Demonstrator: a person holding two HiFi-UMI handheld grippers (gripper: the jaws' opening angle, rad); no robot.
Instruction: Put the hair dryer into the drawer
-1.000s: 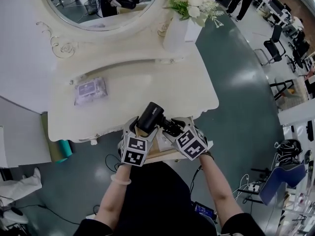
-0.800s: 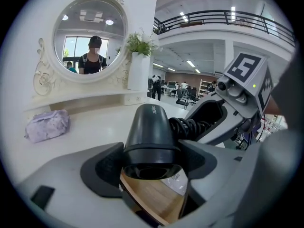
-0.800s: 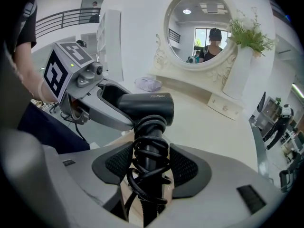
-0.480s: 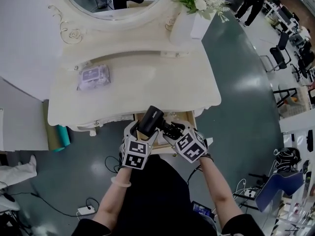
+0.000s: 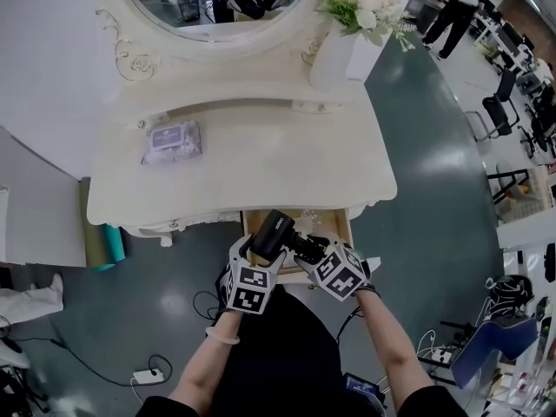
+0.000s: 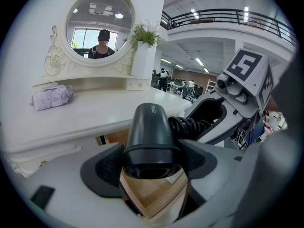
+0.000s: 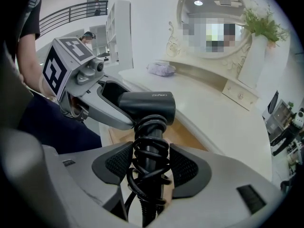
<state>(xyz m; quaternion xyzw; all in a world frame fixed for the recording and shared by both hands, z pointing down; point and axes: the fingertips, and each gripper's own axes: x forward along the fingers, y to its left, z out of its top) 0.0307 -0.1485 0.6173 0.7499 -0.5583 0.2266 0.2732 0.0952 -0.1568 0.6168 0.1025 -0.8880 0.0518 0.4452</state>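
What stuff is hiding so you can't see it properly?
Drawer inside, head view: the hair dryer covers much of it.
Mirror, right gripper view: a blur patch covers its middle.
Cord end, right gripper view: cut off by the bottom edge.
Pack print, head view: too small to read.

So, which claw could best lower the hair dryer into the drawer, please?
Probably the left claw: it clamps the hair dryer barrel above the open drawer; the right claw only grips the corded handle.
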